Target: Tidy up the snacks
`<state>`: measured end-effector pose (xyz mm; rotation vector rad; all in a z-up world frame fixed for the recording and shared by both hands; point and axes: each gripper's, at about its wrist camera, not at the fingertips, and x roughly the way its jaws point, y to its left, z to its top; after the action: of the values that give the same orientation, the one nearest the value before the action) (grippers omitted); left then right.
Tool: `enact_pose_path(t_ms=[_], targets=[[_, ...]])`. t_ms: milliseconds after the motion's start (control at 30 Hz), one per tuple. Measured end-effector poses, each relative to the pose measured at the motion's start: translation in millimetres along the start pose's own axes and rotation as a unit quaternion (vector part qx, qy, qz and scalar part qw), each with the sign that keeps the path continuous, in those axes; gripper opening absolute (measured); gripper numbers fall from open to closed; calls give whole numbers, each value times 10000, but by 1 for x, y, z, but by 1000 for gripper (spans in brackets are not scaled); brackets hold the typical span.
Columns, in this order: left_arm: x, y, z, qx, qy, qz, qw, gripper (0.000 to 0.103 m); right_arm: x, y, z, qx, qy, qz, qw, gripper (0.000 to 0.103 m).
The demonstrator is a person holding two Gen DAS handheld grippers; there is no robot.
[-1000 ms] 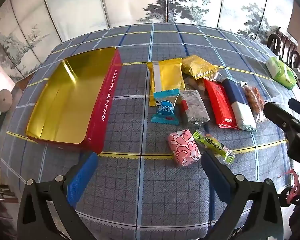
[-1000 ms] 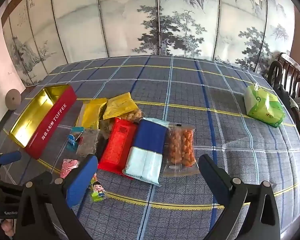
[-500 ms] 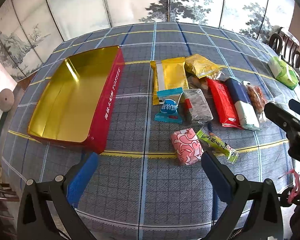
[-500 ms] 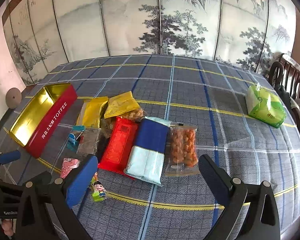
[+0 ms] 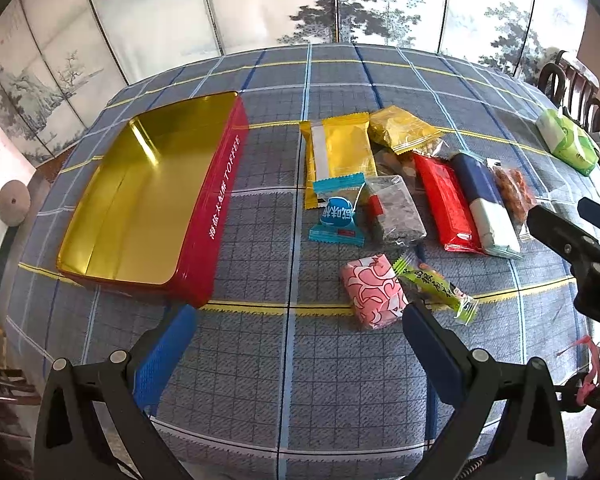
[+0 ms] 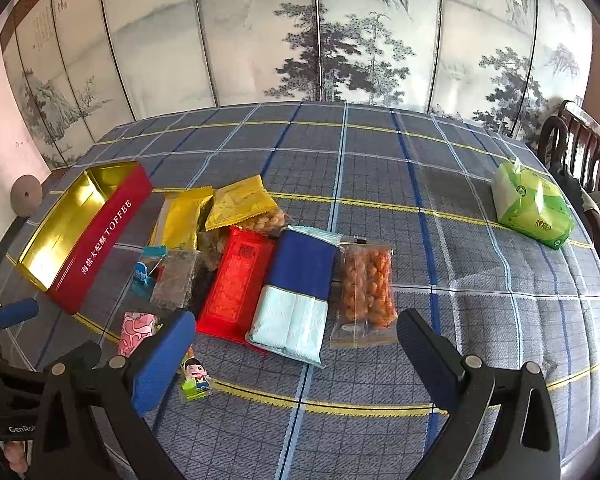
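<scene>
Both your tools are spread wide and holding nothing: left tool (image 5: 296, 344) hovers by the desk's near edge, right tool (image 6: 296, 354) just over the snack pile (image 6: 260, 276) mid-desk. The toffee tin (image 5: 140, 196) toward the left edge looks empty, so basically everything's left to sort.
</scene>
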<state>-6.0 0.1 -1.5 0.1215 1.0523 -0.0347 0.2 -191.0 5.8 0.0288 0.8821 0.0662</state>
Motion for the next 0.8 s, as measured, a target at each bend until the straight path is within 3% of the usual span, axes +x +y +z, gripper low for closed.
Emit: enact_pose_path(t_ms=[800], targets=[[0, -1, -3, -11, -10, -57, 10000, 103, 1, -3, -2, 51, 38, 14, 10000, 102]])
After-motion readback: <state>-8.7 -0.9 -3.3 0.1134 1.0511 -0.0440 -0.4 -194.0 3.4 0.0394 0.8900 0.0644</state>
